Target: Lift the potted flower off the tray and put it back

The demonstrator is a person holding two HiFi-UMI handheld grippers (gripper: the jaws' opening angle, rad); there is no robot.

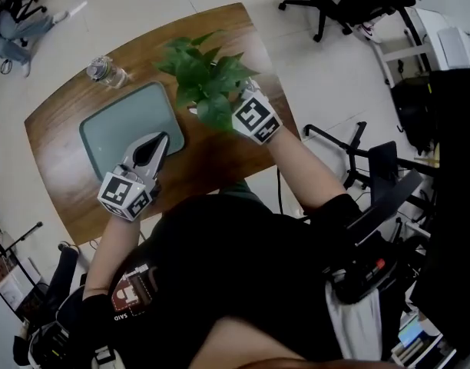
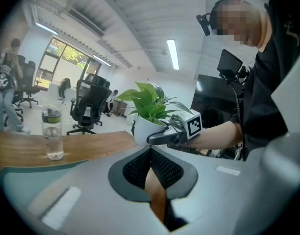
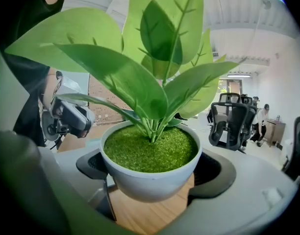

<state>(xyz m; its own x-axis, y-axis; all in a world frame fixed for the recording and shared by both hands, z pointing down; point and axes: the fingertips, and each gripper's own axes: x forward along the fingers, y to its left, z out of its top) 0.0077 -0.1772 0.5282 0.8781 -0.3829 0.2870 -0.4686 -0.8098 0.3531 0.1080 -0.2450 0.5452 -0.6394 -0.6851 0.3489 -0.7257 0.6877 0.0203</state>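
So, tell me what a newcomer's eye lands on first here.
The leafy potted flower stands out, gripped in the right tool and held up over the wooden table beside the tray. The left tool hovers shut and empty over that tray's near edge, a water bottle beyond.

Left gripper [image 2: 151, 153]: jaws together, nothing between. Right gripper [image 2: 160, 138] grips potted flower [image 2: 149, 112] by pot. Bottle [image 2: 53, 133] upright on desk [image 2: 96, 143].
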